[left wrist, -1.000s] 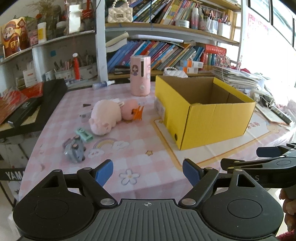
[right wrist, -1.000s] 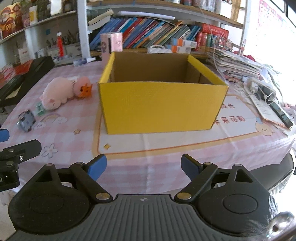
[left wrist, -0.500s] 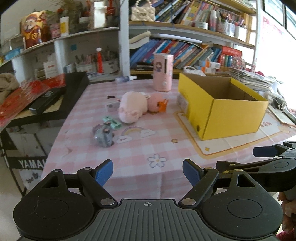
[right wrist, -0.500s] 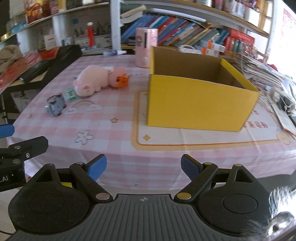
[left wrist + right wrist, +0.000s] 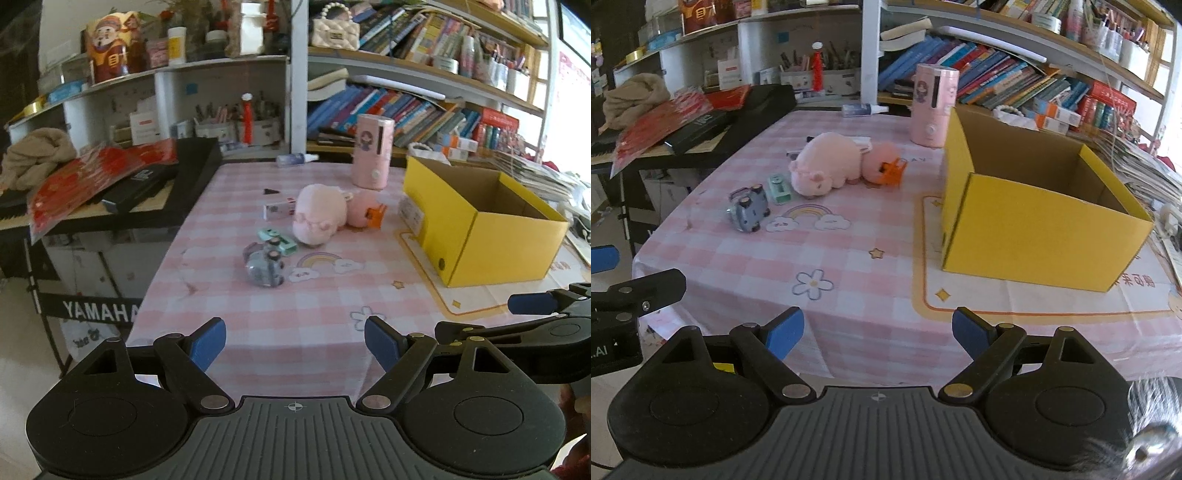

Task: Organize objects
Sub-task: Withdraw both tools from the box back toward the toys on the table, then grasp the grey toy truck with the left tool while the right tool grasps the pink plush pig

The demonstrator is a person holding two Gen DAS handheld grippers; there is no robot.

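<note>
An open yellow cardboard box [image 5: 476, 221] [image 5: 1034, 218] stands on the right of the pink checked table [image 5: 295, 306]. Left of it lie a pink plush pig [image 5: 319, 216] [image 5: 825, 166], a smaller pink plush with an orange clip [image 5: 364, 214] [image 5: 884, 168], a grey toy car [image 5: 264, 264] [image 5: 748, 212], a mint green item [image 5: 279, 238] [image 5: 779, 188] and a small white box [image 5: 279, 210]. My left gripper [image 5: 295, 341] and right gripper [image 5: 877, 332] are open and empty, short of the table's near edge.
A tall pink canister [image 5: 371, 155] [image 5: 932, 105] stands behind the plush toys. A black keyboard with red packets [image 5: 110, 184] sits left of the table. Bookshelves [image 5: 406, 110] fill the back wall. Papers pile up [image 5: 1137, 162] at the right.
Both grippers have pulled back from the table and turned left, so the toys and box look smaller and farther. Nothing on the table has moved.
</note>
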